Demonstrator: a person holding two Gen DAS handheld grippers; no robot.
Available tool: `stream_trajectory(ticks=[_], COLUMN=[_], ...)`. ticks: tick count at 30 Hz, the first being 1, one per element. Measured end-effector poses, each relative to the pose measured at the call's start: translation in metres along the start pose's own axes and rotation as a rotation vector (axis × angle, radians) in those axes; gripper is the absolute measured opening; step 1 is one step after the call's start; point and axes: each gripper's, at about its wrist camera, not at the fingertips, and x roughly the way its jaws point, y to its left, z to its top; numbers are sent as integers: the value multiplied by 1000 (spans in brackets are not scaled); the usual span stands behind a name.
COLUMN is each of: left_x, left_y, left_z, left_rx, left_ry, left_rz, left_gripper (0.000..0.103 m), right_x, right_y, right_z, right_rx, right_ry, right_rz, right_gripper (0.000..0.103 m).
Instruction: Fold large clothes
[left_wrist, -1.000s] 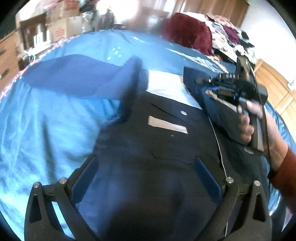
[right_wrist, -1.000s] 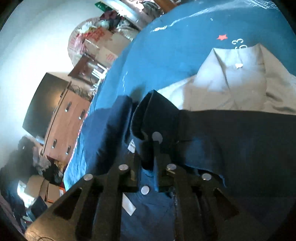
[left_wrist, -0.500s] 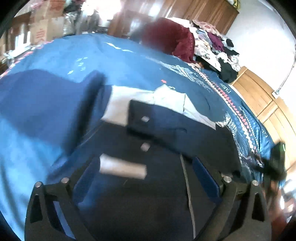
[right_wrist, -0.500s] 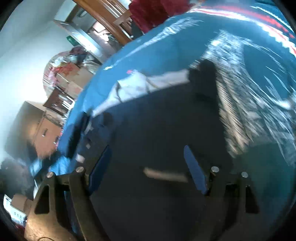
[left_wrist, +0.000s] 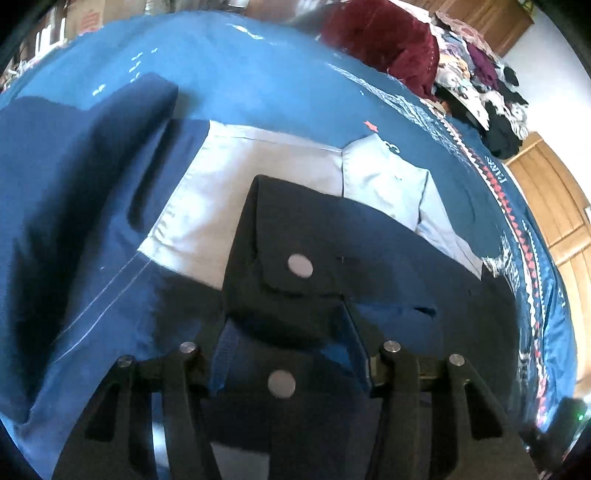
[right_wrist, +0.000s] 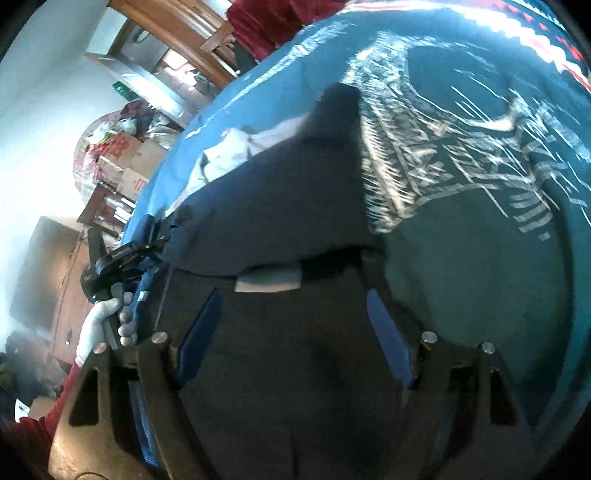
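Two grippers work the navy jacket (left_wrist: 388, 258): left gripper (left_wrist: 288, 332) clamps its cuff; right gripper (right_wrist: 291, 321) hovers spread. Draw the sleeve across flat, without bunching.

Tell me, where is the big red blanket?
In the left wrist view the dark red blanket sits heaped at the top, at the far edge of the blue bedspread, left of the clothes pile.

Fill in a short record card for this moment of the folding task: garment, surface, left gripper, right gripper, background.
garment: dark navy jacket with pale grey lining, a snap-button flap folded over it
surface: blue patterned bedspread
left gripper: fingers partly closed around the flap, grip unclear
right gripper: open, above dark cloth
background: pile of clothes, wooden cupboards
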Motion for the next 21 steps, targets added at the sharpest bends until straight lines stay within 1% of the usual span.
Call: stream_trajectory(ticks=[1, 2, 3, 6, 7, 8, 10, 12, 14, 15, 16, 17, 18, 19, 20, 21], left_x=[-1, -5, -10, -49, -54, -56, -47, -38, -30, -28, -26, -26, -27, -28, -29, -30], left_y=[0, 1, 2, 4, 7, 13, 27, 34, 34, 33, 33, 35, 36, 37, 38, 39], left_z=[2, 3, 3, 2, 1, 1, 1, -5, -10, -11, -12, -13, -12, -13, -13, -15], left_rx=[0, -10, -15, -2, -5, -14, -47, -55, -54, -50, -50, -54, -59, -65, -69, -73], left_ry=[-11, -21, -39, -166, -185, -203, -167, -145, -116, -115, -113, -110, -112, -115, -116, -113], left_rz=[-5, -43, -51, -35, -14, 22, 21, 39, 22, 20, 22, 18, 13, 12, 15, 17], left_gripper=[19, 10, 7, 8, 8, 7, 7, 7, 8, 11, 12, 12, 13, 15, 17, 22], right_x=[-3, -4, -6, -8, -8, -8, -9, -12, -11, -8, -3, 2, 11, 22, 31, 46], right_y=[-5, -7, -11, -16, -16, -16, -15, -14, -9, -5, 1, 5, 9, 12, 12, 11], right_z=[-2, -3, -5, -8, -8, -8, -4, 1, 10, 18, 28, 36, 48, 61, 69, 79], right_rx=[13, 18, 23, 20, 12, 11, 9, 4, -15, -34, -64, -91, -117, -130, -133, -136], right_ry=[-5, -9, -11, -4, -1, -1, -13, -31, -43, -43, -42, -42, -38, -29, -20, 4], right_rz=[-1, -5, -10, -21, -24, -25, -22, -23, -21, -18, -17, -19, -29, -29, -26, -29], right_gripper=[79, 79, 79, 78, 78, 77, 77, 77, 76, 74, 71, 64, 55, 51, 44, 44])
